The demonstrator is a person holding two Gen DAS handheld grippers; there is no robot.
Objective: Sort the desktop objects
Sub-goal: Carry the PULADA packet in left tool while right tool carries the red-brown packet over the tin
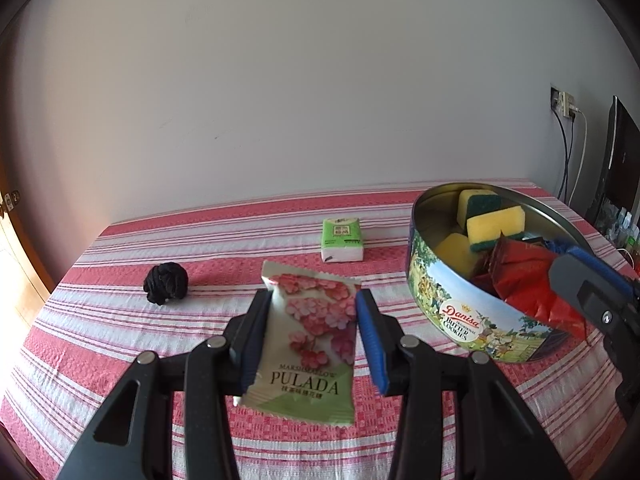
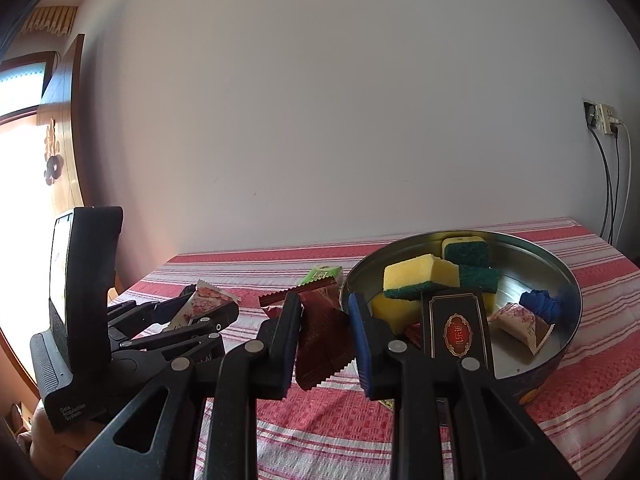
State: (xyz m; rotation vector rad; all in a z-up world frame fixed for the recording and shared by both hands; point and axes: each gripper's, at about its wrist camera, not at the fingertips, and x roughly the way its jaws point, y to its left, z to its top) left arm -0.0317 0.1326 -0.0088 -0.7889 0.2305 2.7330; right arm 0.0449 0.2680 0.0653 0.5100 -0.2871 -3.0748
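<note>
Left gripper (image 1: 316, 300) fingers clamp pink-flower snack packet (image 1: 308, 344) above desk (image 1: 120, 320); right gripper (image 2: 325, 312) fingers pinch dark red wrapper (image 2: 320, 336), seemingly beside tin (image 2: 560, 344).

A red-and-white striped cloth (image 1: 120, 340) covers the surface. The marshmallow packet (image 1: 308, 336) is pale cream with pink blossoms and a green corner; the tissue pack (image 1: 342, 240) green over white. The cookie tin (image 1: 460, 312) wears a painted countryside scene. Inside lie yellow sponges (image 1: 494, 220) backed dark green and a blue bundle (image 2: 540, 304). The snack wrapper (image 2: 324, 340) is dark red; the wad (image 1: 166, 282) black.
</note>
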